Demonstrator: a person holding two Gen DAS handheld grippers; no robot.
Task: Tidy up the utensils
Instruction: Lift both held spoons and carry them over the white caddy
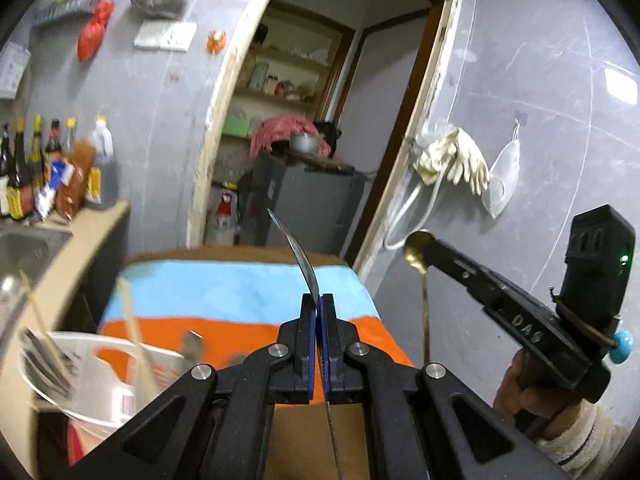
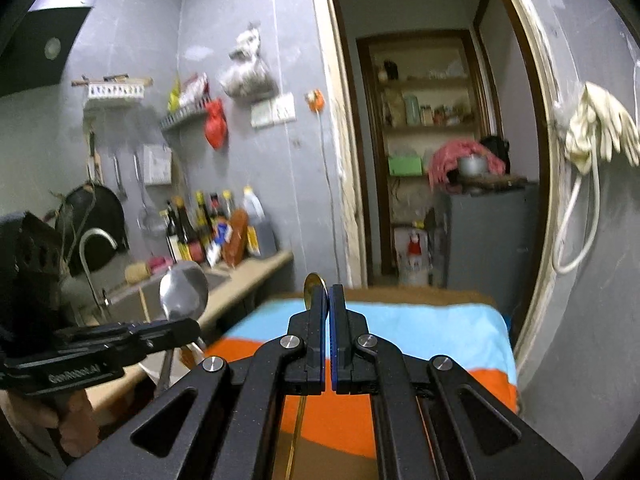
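With our left tool (image 1: 319, 312) clamped on the silver steel spoon (image 1: 298, 254) and our right tool (image 2: 329, 300) on the slim gold spoon (image 2: 310, 286), both above the striped orange-and-blue cloth (image 1: 224, 300), either thin handle could pivot and slip.

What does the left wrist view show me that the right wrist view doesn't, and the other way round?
Only the left wrist view: a clear bowl holding chopsticks and cutlery, and a white mask on the wall.

Only the right wrist view: a dark wok hanging above the tap.

Both: the left hand-held gripper shut on a silver spoon, the right hand-held gripper shut on a gold spoon, the striped cloth, the sauce bottles and the hanging gloves.
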